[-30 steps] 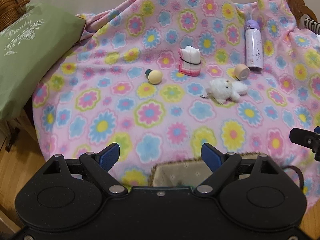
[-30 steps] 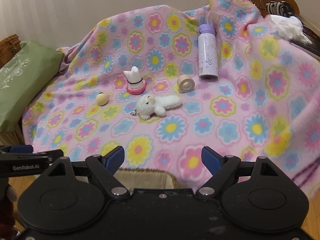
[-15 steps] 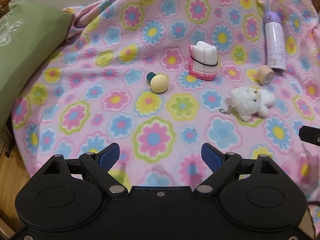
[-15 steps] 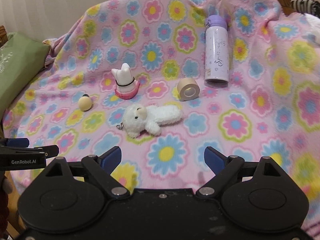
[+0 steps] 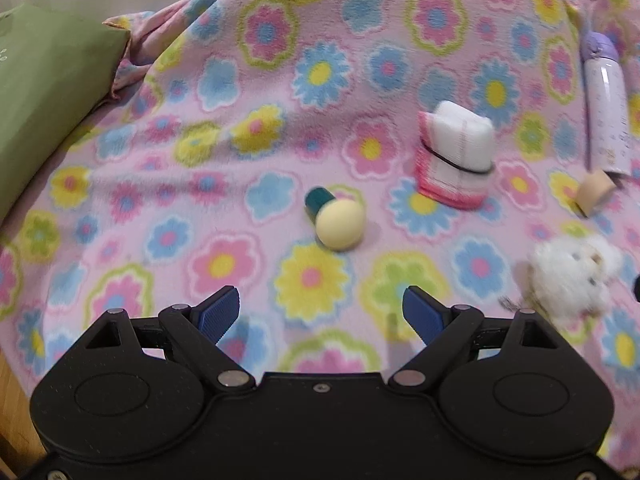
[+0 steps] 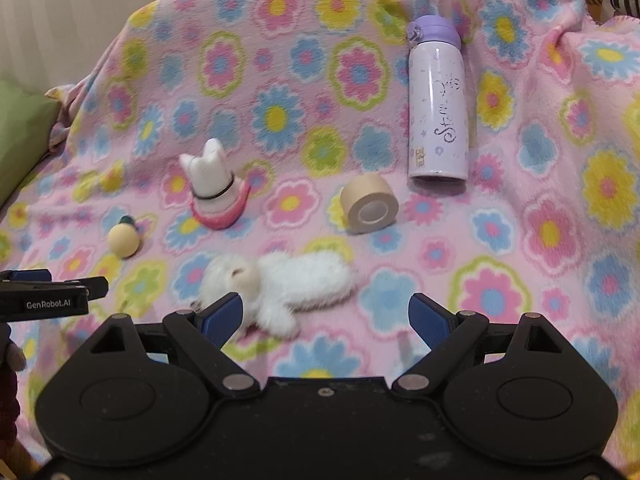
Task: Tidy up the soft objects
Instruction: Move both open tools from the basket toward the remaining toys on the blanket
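A white plush toy [image 6: 280,286] lies on the flowered blanket [image 6: 500,240], just beyond my right gripper [image 6: 326,316], whose jaws stand open and empty. The same plush toy [image 5: 572,276] sits at the right edge of the left wrist view. My left gripper [image 5: 322,314] is open over the blanket, short of a pale yellow sponge ball with a teal cap [image 5: 338,218]. A folded white and pink cloth bound by a black band [image 5: 456,158] stands behind the ball. The cloth [image 6: 214,188] and the ball [image 6: 124,238] lie left of the plush in the right wrist view.
A lilac bottle [image 6: 438,106] and a beige tape roll [image 6: 370,208] lie on the blanket behind the plush. A green cushion [image 5: 44,92] rests at the left. The other gripper's black tip [image 6: 52,292] shows at the left edge. Wooden floor [image 5: 16,408] lies below the blanket's edge.
Both grippers moved forward and lower over the blanket, so the objects look larger and closer. The basket under the blanket's edge dropped out of view. The right jaws widened slightly.
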`<move>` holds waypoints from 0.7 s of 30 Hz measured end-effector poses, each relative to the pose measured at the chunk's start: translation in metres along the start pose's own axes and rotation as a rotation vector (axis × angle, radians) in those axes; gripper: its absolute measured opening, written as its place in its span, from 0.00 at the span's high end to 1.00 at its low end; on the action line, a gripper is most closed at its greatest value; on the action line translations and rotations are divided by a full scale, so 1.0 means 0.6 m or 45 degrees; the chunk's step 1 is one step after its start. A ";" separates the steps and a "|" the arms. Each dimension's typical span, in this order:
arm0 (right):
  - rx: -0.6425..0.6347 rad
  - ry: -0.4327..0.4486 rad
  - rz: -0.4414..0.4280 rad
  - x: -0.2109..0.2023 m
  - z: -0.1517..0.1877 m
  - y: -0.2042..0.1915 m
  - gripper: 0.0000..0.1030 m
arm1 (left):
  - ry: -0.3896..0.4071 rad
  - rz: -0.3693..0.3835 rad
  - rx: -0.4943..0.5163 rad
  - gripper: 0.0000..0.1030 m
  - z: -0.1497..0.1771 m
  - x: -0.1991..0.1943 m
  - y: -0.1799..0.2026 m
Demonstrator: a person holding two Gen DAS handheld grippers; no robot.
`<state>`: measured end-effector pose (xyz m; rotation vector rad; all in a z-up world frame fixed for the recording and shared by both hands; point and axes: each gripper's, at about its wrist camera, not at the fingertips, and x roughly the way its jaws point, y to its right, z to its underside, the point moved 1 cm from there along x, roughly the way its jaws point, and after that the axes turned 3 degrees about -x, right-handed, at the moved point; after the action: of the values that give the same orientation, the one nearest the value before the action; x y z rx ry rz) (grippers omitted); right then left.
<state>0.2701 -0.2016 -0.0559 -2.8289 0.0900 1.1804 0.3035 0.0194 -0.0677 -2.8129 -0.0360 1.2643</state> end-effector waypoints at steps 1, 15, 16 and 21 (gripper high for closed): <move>0.007 -0.001 -0.001 0.004 -0.002 0.002 0.12 | 0.002 -0.010 -0.008 0.17 -0.005 0.006 -0.004; 0.039 -0.019 -0.008 0.037 -0.009 0.010 0.12 | -0.013 -0.176 -0.040 0.17 -0.040 0.074 -0.041; 0.038 -0.018 -0.007 0.038 -0.010 0.011 0.12 | -0.022 -0.174 -0.029 0.17 -0.041 0.081 -0.038; 0.039 -0.009 0.016 0.048 -0.015 0.018 0.12 | 0.003 -0.152 0.032 0.17 -0.050 0.093 -0.016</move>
<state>0.2959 -0.2141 -0.0705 -2.8015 0.1251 1.1814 0.3627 0.0300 -0.0890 -2.7451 -0.1840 1.2266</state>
